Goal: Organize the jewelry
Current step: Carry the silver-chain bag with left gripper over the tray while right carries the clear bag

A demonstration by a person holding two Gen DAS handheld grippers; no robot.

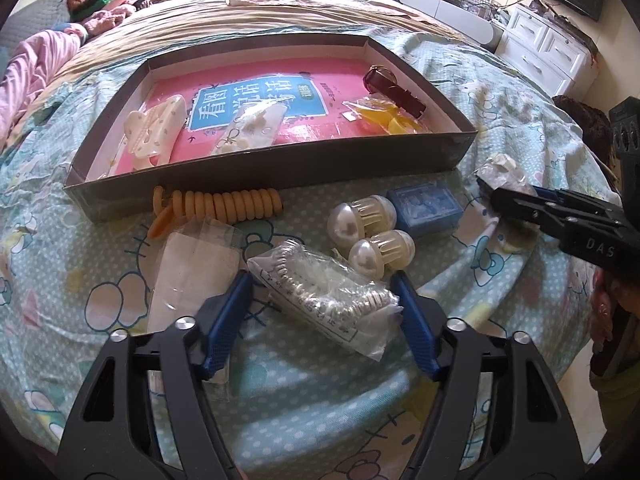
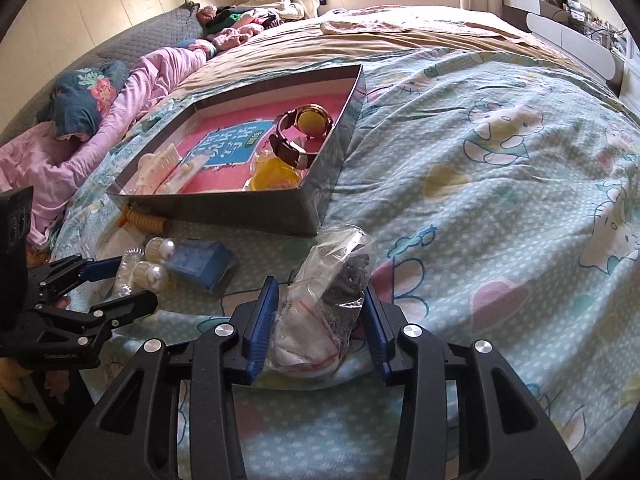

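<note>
A clear bag holding a silver coiled band [image 1: 324, 292] lies on the bedspread between the blue fingers of my left gripper [image 1: 322, 280]. Those jaws stand apart around the bag, close to its ends but not squeezing it. My right gripper [image 2: 318, 300] has its pads pressed on a crumpled clear zip bag with a dark grey piece inside [image 2: 336, 276]. The same right gripper [image 1: 490, 190] shows at the right of the left wrist view. A dark shallow box [image 1: 280, 168] holds a watch [image 1: 390, 88], a yellow bagged item [image 1: 384, 116], a white hair claw [image 1: 154, 132] and an earring packet [image 1: 252, 128].
In front of the box lie an orange coil hair tie [image 1: 232, 206], two pearl-topped clips [image 1: 360, 216], a small blue box [image 1: 426, 208] and a flat clear bag [image 1: 192, 272]. Pink bedding [image 2: 60, 160] and pillows sit left. A white dresser [image 1: 548, 48] stands beyond the bed.
</note>
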